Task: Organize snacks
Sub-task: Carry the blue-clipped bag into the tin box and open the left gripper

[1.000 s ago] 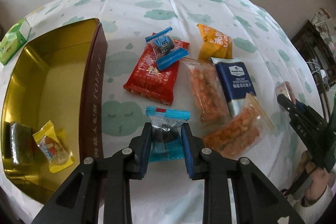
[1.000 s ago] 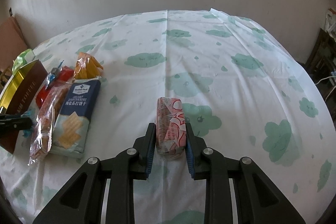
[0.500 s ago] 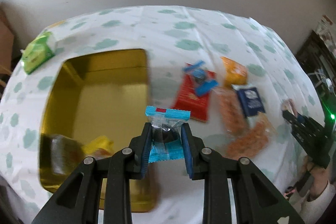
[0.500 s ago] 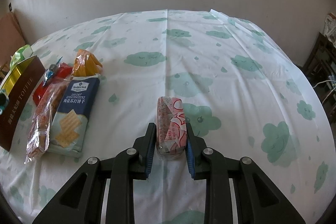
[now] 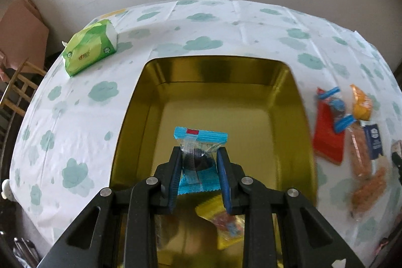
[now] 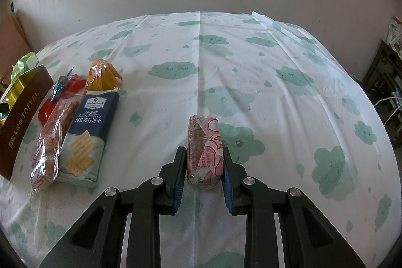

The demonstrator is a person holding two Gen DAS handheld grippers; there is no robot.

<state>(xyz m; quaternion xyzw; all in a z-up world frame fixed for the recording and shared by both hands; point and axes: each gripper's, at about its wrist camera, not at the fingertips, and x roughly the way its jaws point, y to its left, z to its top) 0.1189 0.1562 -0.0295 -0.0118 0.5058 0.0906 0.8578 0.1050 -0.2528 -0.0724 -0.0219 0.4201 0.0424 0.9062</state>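
Note:
My left gripper [image 5: 198,155] is shut on a blue-edged clear candy packet [image 5: 199,142] and hangs over the gold inside of the toffee tin [image 5: 226,72]. A yellow snack packet [image 5: 226,220] lies in the tin just below my fingers. My right gripper [image 6: 204,155] is shut on a pink-and-white wrapped snack [image 6: 204,147] above the cloud-print tablecloth. Loose snacks lie right of the tin: a red packet [image 5: 328,132], a second blue candy [image 5: 338,107], an orange packet [image 5: 361,102], peanut bags [image 5: 364,167] and a navy cracker pack [image 6: 88,132].
A green tissue pack [image 5: 90,47] lies at the table's far left corner. The tin's brown outer wall [image 6: 20,124] shows at the left of the right wrist view. A wooden chair [image 5: 17,84] stands beyond the table's left edge, dark furniture [image 6: 387,82] to the right.
My left gripper has carried the blue candy packet leftward from above the tablecloth to over the tin's interior. The right gripper and its snack have stayed put.

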